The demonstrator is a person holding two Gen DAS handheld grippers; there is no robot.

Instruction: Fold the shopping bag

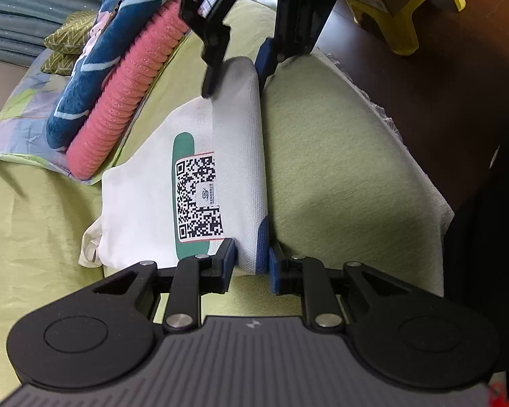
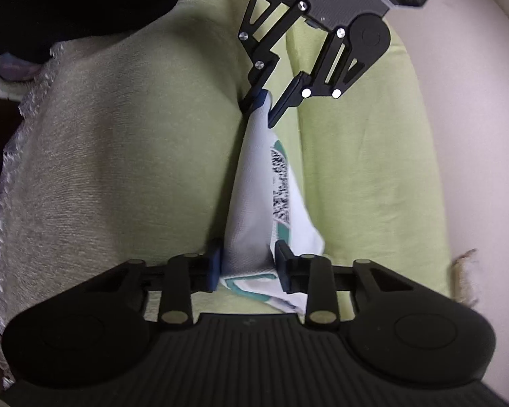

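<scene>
The green bed cover (image 1: 339, 156) carries the white shopping bag (image 1: 142, 203), which lies spread toward nine o'clock in the left wrist view; its folded edge (image 1: 244, 169) is raised, long axis running six to twelve o'clock between the two tools; the left gripper (image 1: 252, 261) clamps the six o'clock end, the right gripper (image 1: 241, 71) the twelve o'clock end, fingers of both clenched on cloth; judged, the flap must travel toward nine o'clock, both hands equally near.

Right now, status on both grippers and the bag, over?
Left gripper shut on bag edge. Right gripper shut on far end. Fold lifted, half done. Folded blankets beside bag, not blocking.
</scene>
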